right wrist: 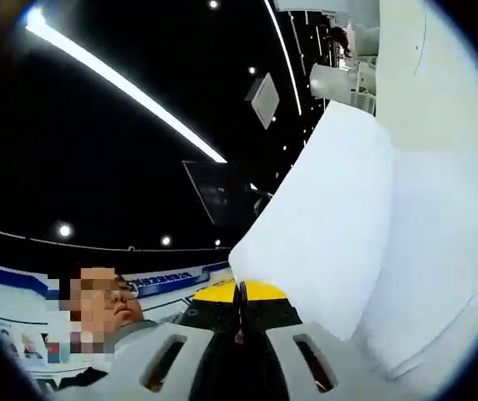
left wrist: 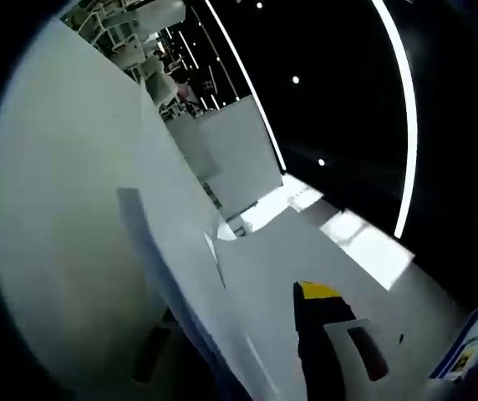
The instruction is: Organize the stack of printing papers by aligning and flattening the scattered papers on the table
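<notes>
In the left gripper view, white printing papers (left wrist: 97,217) are held up on edge toward the dark ceiling and cover the left half. My left gripper (left wrist: 293,302) has its yellow-tipped right jaw pressed against the sheets. The other jaw shows only as a dark shadow behind the paper, so the gripper looks shut on the stack. In the right gripper view, the papers (right wrist: 339,217) rise as a broad white face on the right. Their lower corner sits just above my right gripper (right wrist: 240,291). Its yellow-tipped jaws stand together, and no sheet is visible between them.
Both views look upward at a black ceiling with long light strips (right wrist: 122,83) and small spotlights. A white partition (left wrist: 239,150) stands behind the papers. A person's shoulder (right wrist: 130,338) is close on the lower left of the right gripper. A blue-edged poster (left wrist: 473,334) is at the lower right.
</notes>
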### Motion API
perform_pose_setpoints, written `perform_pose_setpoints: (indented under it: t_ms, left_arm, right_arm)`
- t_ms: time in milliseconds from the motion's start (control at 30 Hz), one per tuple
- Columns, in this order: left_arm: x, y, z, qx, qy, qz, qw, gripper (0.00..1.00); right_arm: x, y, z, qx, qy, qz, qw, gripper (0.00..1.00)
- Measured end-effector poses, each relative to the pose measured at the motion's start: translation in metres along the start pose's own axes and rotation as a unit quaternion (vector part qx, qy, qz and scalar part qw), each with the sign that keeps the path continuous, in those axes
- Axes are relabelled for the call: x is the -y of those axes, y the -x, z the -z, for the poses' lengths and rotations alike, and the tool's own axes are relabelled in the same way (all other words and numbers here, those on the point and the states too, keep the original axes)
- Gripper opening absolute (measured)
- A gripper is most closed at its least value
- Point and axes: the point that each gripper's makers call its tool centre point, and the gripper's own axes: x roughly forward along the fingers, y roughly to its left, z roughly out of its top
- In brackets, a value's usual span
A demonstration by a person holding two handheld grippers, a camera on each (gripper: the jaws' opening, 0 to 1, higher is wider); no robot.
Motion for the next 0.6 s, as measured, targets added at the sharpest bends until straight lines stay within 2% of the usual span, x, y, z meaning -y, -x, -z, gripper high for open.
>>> perform_pose_setpoints:
  t_ms: [133, 233, 300, 367, 467, 600]
  left_arm:
    - [0.000, -0.001, 0.001, -0.003, 0.000, 0.000, 1.0000, 0.38]
    - [0.000, -0.001, 0.001, -0.003, 0.000, 0.001, 1.0000, 0.38]
    - [0.000, -0.001, 0.001, -0.003, -0.001, 0.001, 1.0000, 0.38]
    - [0.000, -0.001, 0.000, -0.003, -0.001, 0.000, 1.0000, 0.38]
    - [0.001, -0.001, 0.000, -0.003, 0.000, 0.001, 1.0000, 0.38]
    - [0.004, -0.001, 0.003, -0.003, 0.000, 0.001, 1.0000, 0.37]
  right_arm:
    - [-0.022, 0.004, 0.000, 0.005, -0.015, -0.062, 0.9980, 0.00]
    - [-0.030, 0.008, 0.003, 0.002, -0.009, -0.076, 0.9971, 0.00]
    - [-0.034, 0.017, -0.003, 0.018, -0.016, -0.092, 0.9954, 0.00]
    - [-0.029, 0.026, -0.011, 0.039, -0.020, -0.085, 0.9954, 0.00]
    - [-0.011, 0.040, -0.021, 0.068, -0.022, -0.046, 0.9964, 0.00]
    - [0.007, 0.053, -0.029, 0.100, -0.031, -0.013, 0.9945, 0.00]
